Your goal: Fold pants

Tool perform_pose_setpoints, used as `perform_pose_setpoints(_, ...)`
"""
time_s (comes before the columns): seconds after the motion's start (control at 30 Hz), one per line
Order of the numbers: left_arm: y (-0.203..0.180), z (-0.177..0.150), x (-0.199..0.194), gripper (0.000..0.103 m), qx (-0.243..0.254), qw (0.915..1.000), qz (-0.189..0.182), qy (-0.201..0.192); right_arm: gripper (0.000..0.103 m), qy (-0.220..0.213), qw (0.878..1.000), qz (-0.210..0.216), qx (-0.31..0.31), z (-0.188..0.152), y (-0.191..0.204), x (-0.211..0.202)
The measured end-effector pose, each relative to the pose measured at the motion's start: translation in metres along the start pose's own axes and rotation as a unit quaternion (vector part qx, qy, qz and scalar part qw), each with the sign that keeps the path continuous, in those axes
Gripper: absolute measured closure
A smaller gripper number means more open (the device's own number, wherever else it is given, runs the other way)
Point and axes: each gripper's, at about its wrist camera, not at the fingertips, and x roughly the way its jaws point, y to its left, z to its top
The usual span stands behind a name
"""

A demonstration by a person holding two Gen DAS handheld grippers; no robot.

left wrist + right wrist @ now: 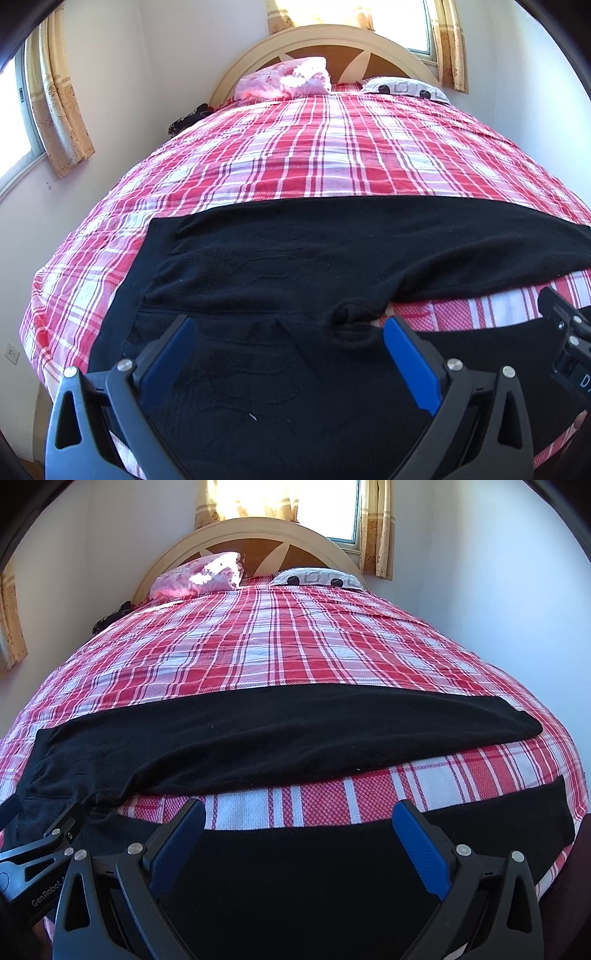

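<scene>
1. Black pants (295,258) lie spread flat across the lower half of both frames, on the red plaid bedspread (314,155), legs apart with a strip of plaid between them.
2. Left gripper (290,334) hovers over the waist end, jaws wide, nothing in them.
3. Right gripper (299,818) sits above the near leg, jaws wide too.
4. Pink pillow (199,578) is up top by the headboard (255,531).
</scene>
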Motion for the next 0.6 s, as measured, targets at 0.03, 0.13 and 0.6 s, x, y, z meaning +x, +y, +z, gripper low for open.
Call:
perform_pose_setpoints(0.03,0.001,0.001,0.001,0.0,0.001,1.0,0.001,0.0,0.001,0.0,1.0,0.002,-0.002,0.003,0.001,0.001)
perform_pose_setpoints(0.13,0.011,0.01,0.011,0.0,0.008,0.9999,0.014,0.006,0.001,-0.001,1.0,0.015,-0.015,0.012,0.004,0.004)
perform_pose_setpoints(0.6,0.06,0.032,0.044,0.0,-0.02,0.9978,0.063,0.008,0.002,-0.025,0.99,0.094,-0.098,0.071,0.044,0.036)
